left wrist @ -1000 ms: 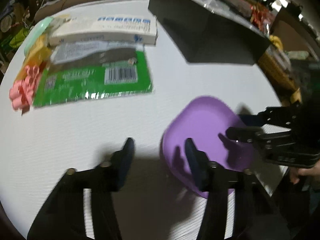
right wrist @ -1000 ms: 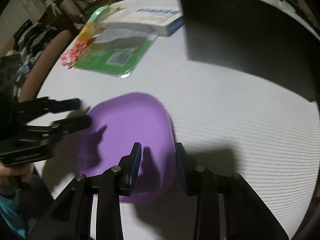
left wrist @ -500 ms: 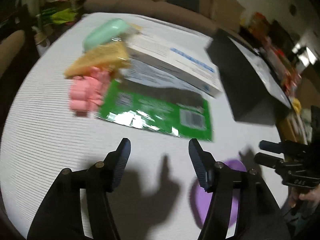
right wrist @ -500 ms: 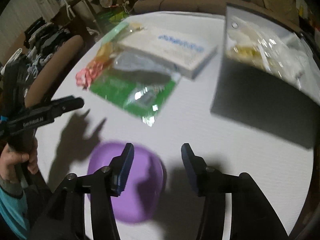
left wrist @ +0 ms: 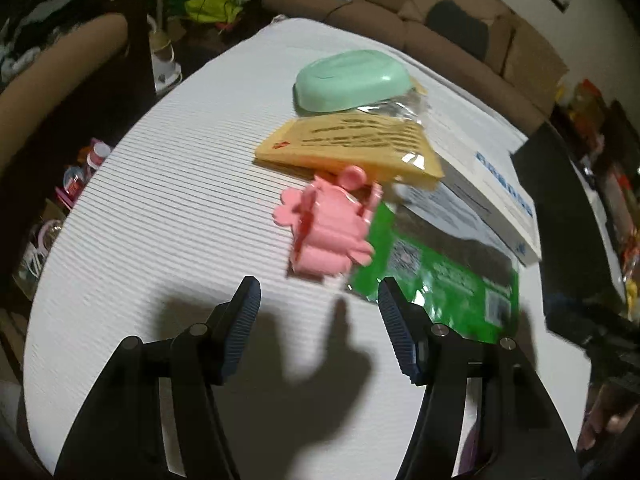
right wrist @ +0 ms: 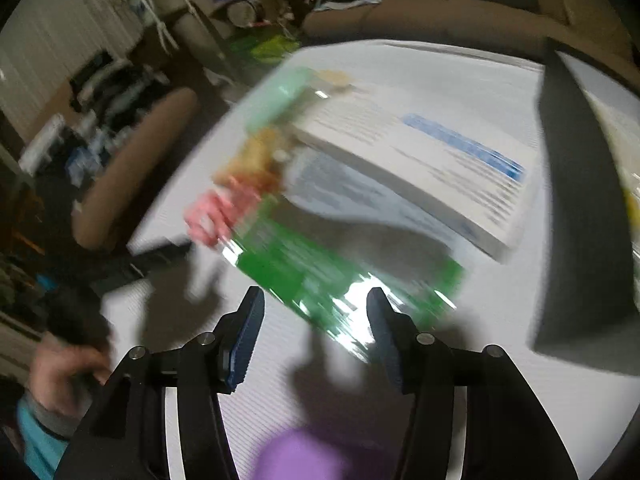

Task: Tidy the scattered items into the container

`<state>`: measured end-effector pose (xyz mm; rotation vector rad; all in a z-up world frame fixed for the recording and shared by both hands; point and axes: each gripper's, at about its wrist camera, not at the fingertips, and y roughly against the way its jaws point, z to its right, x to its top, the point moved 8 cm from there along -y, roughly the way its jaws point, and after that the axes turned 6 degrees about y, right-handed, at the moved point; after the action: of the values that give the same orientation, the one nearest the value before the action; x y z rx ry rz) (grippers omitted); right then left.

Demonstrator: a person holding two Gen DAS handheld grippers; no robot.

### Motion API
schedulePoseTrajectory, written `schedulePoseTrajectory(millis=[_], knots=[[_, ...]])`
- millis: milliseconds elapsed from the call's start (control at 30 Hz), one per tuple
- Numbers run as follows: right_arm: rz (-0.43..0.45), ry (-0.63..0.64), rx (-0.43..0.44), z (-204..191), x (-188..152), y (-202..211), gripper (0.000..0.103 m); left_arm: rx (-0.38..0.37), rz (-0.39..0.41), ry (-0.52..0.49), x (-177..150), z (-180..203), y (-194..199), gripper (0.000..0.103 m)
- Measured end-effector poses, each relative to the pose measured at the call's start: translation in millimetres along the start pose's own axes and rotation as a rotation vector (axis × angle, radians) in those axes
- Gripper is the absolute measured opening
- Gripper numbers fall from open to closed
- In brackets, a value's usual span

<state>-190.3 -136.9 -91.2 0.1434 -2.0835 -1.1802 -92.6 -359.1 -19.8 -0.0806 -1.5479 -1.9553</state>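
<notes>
**A:** What did the left cam show?

**B:** Left gripper (left wrist: pixel 316 320) hung over the white counter (left wrist: pixel 160 220), fingers apart, nothing in them. The pink clip (left wrist: pixel 326 232) lay just past the tips, touching the green packet (left wrist: pixel 440 280). The yellow pouch (left wrist: pixel 352 144) and mint case (left wrist: pixel 352 80) were farther back.

**A:** And the right one?

**B:** Blurry. Right gripper (right wrist: pixel 314 328) was opening, fingers empty, above the green packet's (right wrist: pixel 340 276) near edge. The white box (right wrist: pixel 420 172) lay behind, the purple container (right wrist: pixel 296 456) at the bottom edge.
</notes>
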Motion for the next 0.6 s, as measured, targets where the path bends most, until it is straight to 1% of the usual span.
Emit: schedulePoseTrajectory(millis=[33, 100, 133, 200, 300, 367, 433, 533, 600], knots=[[0.008, -0.022, 0.032, -4, 12, -6, 0.061, 0.006, -0.003, -0.002, 2, -2, -4, 0.058], [0.021, -0.052, 0.077, -12, 35, -21, 0.061, -0.001, -0.01, -0.003, 6, -3, -10, 0.058], [0.025, -0.062, 0.086, -16, 46, -30, 0.062, -0.01, -0.011, -0.006, 7, -2, -12, 0.058], [0.03, -0.081, 0.101, -21, 56, -41, 0.062, -0.009, -0.009, -0.016, 10, -1, -15, 0.059], [0.037, -0.124, 0.141, -25, 61, -55, 0.062, 0.013, 0.003, -0.037, 18, -3, -20, 0.059], [0.023, -0.131, 0.134, -24, 59, -64, 0.062, 0.022, 0.003, -0.043, 23, -4, -25, 0.061], [0.009, -0.146, 0.123, -18, 57, -71, 0.062, 0.016, -0.001, -0.04, 27, -4, -29, 0.062], [0.018, -0.2, 0.137, -8, 61, -74, 0.063, -0.003, -0.008, -0.031, 28, -2, -32, 0.062], [0.023, -0.227, 0.145, -3, 67, -77, 0.063, -0.022, -0.008, -0.031, 29, 2, -32, 0.059]])
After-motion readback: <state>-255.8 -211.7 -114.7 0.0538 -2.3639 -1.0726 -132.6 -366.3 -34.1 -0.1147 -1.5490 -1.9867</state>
